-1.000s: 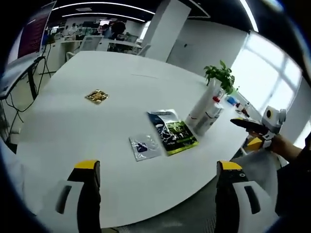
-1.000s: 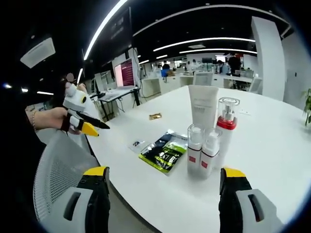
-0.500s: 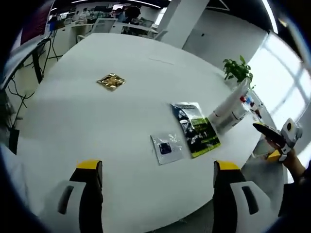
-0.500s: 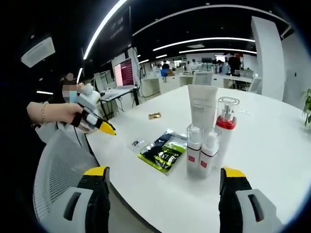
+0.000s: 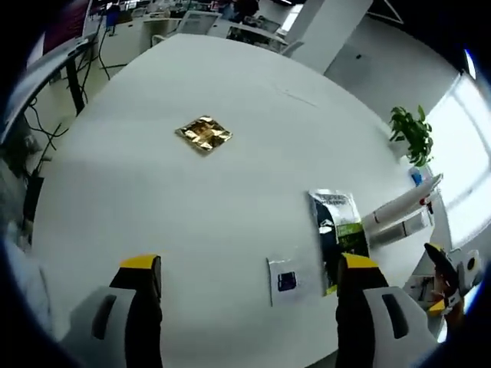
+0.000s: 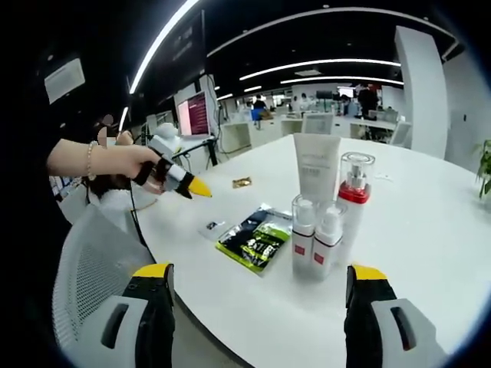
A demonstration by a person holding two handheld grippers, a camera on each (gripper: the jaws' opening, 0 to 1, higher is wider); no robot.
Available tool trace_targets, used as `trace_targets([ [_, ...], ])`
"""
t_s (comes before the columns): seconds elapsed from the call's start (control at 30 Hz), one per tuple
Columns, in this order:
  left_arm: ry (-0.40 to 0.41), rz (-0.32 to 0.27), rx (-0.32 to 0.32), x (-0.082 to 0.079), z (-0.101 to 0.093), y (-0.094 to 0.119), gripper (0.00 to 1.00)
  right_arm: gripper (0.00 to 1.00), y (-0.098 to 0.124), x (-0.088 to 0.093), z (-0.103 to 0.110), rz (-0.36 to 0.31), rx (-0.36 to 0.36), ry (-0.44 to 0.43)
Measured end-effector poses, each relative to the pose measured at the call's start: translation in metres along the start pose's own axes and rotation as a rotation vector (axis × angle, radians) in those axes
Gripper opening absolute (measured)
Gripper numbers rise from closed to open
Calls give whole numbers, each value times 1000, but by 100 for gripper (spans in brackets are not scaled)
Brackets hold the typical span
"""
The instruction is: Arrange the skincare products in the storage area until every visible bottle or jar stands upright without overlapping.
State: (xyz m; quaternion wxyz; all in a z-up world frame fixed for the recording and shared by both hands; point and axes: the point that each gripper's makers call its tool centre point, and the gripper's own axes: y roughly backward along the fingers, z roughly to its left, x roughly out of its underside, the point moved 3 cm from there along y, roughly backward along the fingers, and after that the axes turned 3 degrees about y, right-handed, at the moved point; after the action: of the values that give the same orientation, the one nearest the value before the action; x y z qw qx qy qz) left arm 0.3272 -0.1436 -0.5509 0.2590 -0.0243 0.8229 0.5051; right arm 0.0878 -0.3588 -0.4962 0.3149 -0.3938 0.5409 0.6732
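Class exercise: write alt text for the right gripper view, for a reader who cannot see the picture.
Four skincare containers stand upright in a tight cluster on a white table: a white tube, a red-collared pump bottle and two small white bottles in front. A green-and-black sachet lies flat beside them, and the left hand-held gripper hovers over the table's edge.

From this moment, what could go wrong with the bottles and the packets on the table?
1. The four products stand packed together: the white tube, the red-collared pump bottle and the two small bottles. Gripping one might topple its neighbours.
2. The green and black packet lies flat right beside them, so a bottle set down there could overlap it.
3. The left gripper is coming in over the table edge and may sweep the small clear packet.
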Motion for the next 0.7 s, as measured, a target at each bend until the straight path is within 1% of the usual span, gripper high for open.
trace_targets([
  [0.07, 40, 6, -22, -14, -2, -11, 89, 97, 0, 0, 0, 4, 0, -3],
  [0.1, 58, 13, -32, -18, -2, -14, 87, 97, 0, 1, 0, 6, 0, -4],
  [0.17, 77, 12, -41, -23, -2, -17, 82, 97, -1, 1, 0, 12, 0, -7],
  [0.2, 88, 2, -53, -27, -2, -18, 81, 97, -1, 2, -1, 15, 2, -6],
  [0.37, 96, 7, -88, -38, -1, -29, 83, 97, -1, 3, -2, 27, 11, -6],
  [0.43, 113, -9, -124, -45, 3, -33, 83, 97, -1, 3, -2, 29, 17, -4],
  [0.53, 107, -21, -162, -58, 9, -40, 82, 97, -1, 4, -3, 34, 17, -9],
  [0.63, 124, -46, -187, -78, 15, -50, 81, 97, 0, 4, -6, 28, 27, -26],
  [0.67, 130, -51, -192, -81, 15, -52, 81, 97, 1, 4, -6, 25, 29, -30],
  [0.7, 148, -58, -201, -88, 17, -55, 81, 97, 1, 3, -7, 22, 31, -35],
])
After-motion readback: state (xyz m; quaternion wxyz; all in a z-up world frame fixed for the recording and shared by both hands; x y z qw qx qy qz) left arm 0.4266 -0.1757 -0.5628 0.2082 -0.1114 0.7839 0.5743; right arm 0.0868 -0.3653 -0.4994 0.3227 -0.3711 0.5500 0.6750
